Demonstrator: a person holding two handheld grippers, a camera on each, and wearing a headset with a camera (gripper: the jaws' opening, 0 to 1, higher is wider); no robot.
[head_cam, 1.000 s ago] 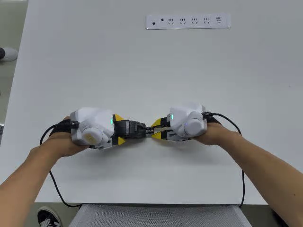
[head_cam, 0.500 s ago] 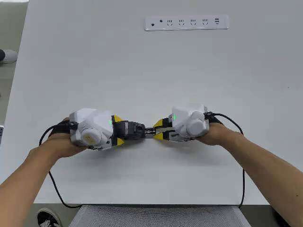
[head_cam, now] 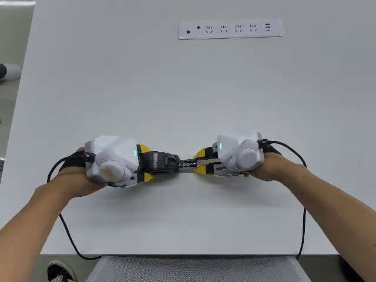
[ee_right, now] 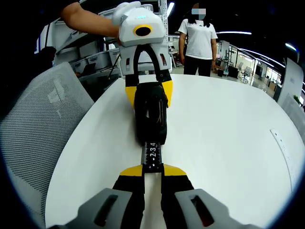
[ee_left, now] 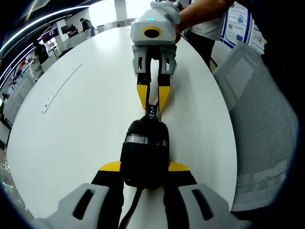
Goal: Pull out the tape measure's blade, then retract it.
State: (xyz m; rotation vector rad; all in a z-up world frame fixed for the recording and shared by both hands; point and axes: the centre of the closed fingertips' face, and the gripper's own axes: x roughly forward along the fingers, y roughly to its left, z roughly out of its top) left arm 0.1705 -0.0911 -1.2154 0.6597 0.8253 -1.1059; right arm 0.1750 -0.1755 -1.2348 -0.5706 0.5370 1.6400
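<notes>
The left hand-held gripper clamped the tape measure. At its 3 o'clock, the right hand-held gripper pinched the briefly extended blade over the counter.

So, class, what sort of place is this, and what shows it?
Probably an open-plan office or lab: a large white table with a power strip, a mesh chair, and a person standing beyond.

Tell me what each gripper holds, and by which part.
Left gripper holds the tape measure by its case sides; right gripper pinches the blade near its tip.
</notes>
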